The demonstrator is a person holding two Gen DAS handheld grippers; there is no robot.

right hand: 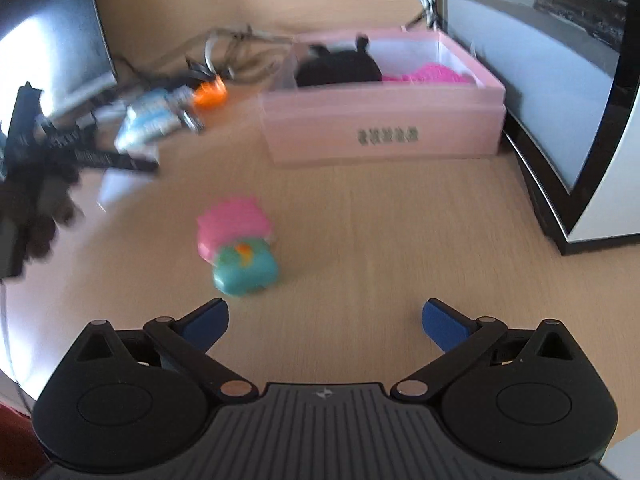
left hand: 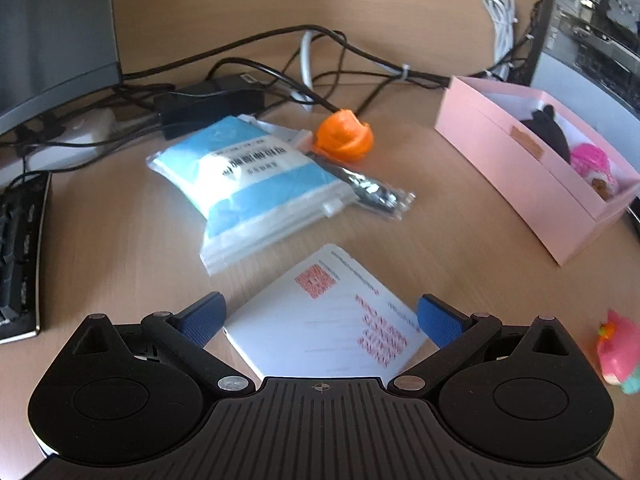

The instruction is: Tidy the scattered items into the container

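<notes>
Both claws spread, empty: left gripper [left hand: 320, 320] over thin, flat white card [left hand: 328, 316], probably light and slippery, take by an edge; right gripper [right hand: 325, 322] near rigid-looking pink-teal toy [right hand: 238, 250], mid-table, short of pink box [right hand: 384, 120].

Office desk setting: a wood-grain desktop [left hand: 400, 12] bears a dark monitor [left hand: 52, 28] at left, a keyboard [left hand: 22, 256], a tangle of black cables [left hand: 320, 56] with a power adapter [left hand: 208, 100], and a second screen [right hand: 540, 92] at right
</notes>
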